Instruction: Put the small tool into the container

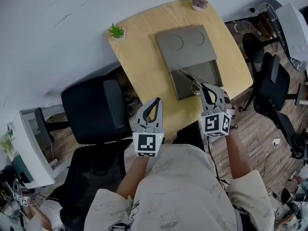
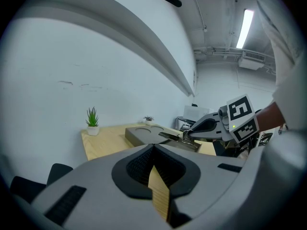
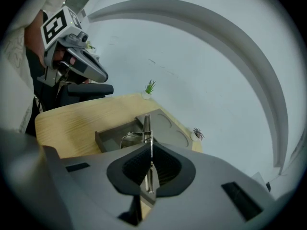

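Right gripper (image 3: 149,145) fingers pinch the small tool (image 3: 146,126): thin, stiff metal, probably light and slick. Best held mid-shaft. Left gripper (image 2: 154,146) fingers closed, empty.

We find the open compartment (image 1: 204,73) of the container (image 1: 185,47) open from above. Left of it the table (image 1: 144,57) lies open. A green plant (image 1: 116,31) and a purple plant (image 1: 198,2) stand at far corners; a black chair (image 1: 98,109) crowds the near-left edge.

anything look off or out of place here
Nothing stands out. The grey container lies flat on the table, the green plant and the purplish plant stand upright, and the right gripper holds the small tool over the open compartment.
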Available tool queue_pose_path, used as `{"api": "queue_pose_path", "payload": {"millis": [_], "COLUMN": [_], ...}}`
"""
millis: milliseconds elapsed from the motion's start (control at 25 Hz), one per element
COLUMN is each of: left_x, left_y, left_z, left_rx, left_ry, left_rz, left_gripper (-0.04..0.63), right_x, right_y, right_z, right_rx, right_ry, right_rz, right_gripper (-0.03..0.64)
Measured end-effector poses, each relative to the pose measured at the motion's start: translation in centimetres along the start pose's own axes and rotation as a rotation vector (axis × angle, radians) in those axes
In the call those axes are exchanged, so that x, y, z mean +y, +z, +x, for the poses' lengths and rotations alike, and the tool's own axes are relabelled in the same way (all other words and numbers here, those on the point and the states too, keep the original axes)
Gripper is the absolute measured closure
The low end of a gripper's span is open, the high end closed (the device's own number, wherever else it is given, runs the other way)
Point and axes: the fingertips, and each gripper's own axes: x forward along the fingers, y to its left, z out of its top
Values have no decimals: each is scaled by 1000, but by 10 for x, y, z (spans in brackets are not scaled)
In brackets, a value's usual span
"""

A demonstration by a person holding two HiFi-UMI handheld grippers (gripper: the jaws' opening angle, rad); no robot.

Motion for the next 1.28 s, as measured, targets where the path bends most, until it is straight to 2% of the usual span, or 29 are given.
{"api": "queue_pose_path", "payload": {"millis": [200,720,1160,1280], "left_x": [-1,-3,-3,-5], "left_y": [0,-1,-5,-2], "left_z": [0,-3,-6,-3], "left_rx": [0,0,22,6], "left_ry": [-1,0,0,-4], "left_rz": [-1,-8,-20,-9], "left_gripper": [589,589,589,589], "right_x": [8,18,18,20], "right_y": [-4,-18,-30,-36], "right_z": [4,18,36,40], "right_rx": [11,57,112,134], "right_ry": [28,65,61,62], "right_rz": [-96,-195,-240,-237], "right_gripper": [598,598,598,598]}}
